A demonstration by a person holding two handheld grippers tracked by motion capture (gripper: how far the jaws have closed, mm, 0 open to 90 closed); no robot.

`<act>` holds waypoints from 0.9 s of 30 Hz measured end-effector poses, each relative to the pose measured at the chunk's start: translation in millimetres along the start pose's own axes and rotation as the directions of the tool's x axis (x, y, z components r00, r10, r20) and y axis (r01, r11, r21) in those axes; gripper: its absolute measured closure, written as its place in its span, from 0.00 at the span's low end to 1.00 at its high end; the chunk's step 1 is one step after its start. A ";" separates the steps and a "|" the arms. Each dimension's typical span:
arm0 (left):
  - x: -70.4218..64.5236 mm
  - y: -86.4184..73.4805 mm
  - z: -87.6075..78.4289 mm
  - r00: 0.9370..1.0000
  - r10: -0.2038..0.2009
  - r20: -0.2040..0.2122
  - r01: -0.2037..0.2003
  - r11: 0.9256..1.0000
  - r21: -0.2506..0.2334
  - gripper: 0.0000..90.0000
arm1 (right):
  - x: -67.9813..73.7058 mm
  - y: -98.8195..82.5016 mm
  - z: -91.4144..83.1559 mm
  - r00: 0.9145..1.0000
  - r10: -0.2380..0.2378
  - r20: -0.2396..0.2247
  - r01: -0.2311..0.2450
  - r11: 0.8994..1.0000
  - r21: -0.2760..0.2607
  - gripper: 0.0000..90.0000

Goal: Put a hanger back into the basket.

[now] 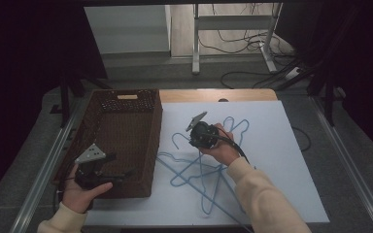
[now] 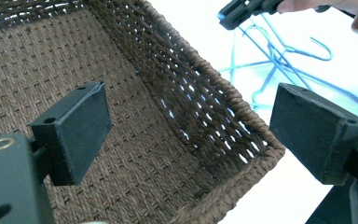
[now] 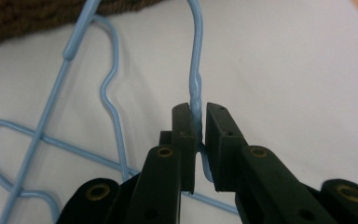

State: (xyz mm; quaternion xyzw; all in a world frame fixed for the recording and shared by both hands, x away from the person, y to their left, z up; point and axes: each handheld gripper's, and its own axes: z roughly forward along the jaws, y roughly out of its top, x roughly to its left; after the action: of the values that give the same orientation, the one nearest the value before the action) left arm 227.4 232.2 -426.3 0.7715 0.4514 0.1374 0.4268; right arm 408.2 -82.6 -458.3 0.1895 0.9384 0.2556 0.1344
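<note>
Right gripper (image 3: 196, 122) is clamping the neck of a blue wire hanger (image 3: 196, 70), with the woven basket (image 1: 151, 145) waiting beside it.

The basket is sitting empty, so no hanger is stowed yet and the whole tangle of blue hangers (image 1: 201, 177) is lying on the white sheet (image 1: 281, 165) just right of it. The pinched hanger is probably being lifted, though the high view is too dim to be sure. The left gripper (image 2: 186, 135) is hovering over the basket, jaws wide apart and holding nothing.

Light-blue wire hanger (image 3: 196, 88), twisted neck clamped, atop other blue hangers (image 1: 201, 179).
</note>
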 end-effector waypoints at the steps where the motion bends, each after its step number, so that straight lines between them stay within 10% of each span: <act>1: -1.9 0.9 -0.2 1.000 0.004 0.002 -0.004 1.000 -0.001 0.14 | -0.2 -1.2 -4.7 1.000 0.012 0.005 -0.012 1.000 -0.012 0.92; 9: -11.8 6.9 2.4 0.999 0.027 0.023 -0.027 1.000 -0.007 0.14 | -4.4 -16.4 -29.6 0.992 0.127 0.014 -0.125 0.988 -0.092 0.95; 27: -39.2 25.5 20.7 0.995 0.054 0.078 -0.055 0.998 0.010 0.15 | -6.2 -34.0 -65.4 0.973 0.229 -0.007 -0.224 0.945 -0.237 0.95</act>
State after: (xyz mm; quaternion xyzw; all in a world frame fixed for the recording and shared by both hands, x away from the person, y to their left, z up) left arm 232.8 183.4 -411.9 0.7908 0.4140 0.1164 0.4354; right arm 381.1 -140.3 -420.8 0.2815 0.8720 0.3770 0.1353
